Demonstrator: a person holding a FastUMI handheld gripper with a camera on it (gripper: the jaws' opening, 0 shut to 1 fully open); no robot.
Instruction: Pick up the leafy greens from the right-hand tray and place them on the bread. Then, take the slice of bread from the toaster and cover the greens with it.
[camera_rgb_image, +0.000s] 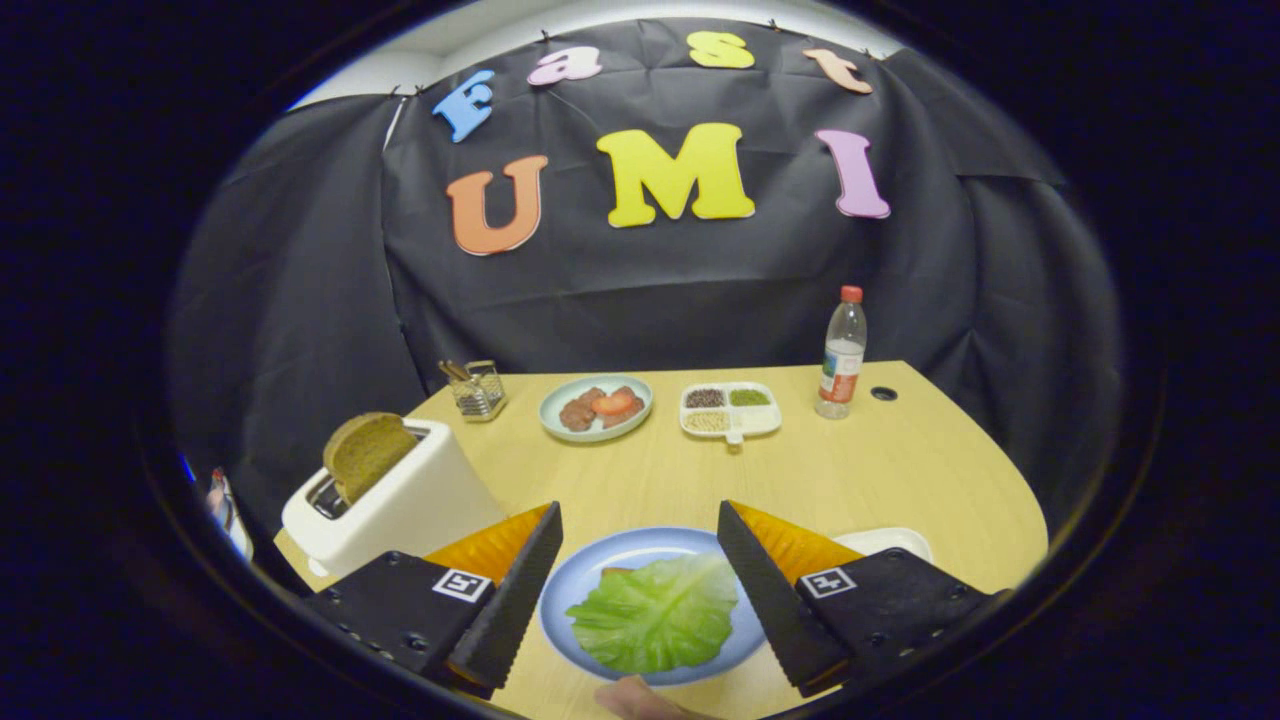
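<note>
Tool (640, 590) fingers spread wide, gripping nothing, either side of leafy greens (655, 612) lying over bread on blue plate (575, 590); second slice (365, 452) stands upright in toaster (400, 505) on table (900, 470).

Leafy greens (655, 612) flat atop plated bread (612, 572)

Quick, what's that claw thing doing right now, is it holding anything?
Gripper: open, holding nothing; its fingers stand apart on either side of the leafy greens, which lie on the blue plate.
</note>
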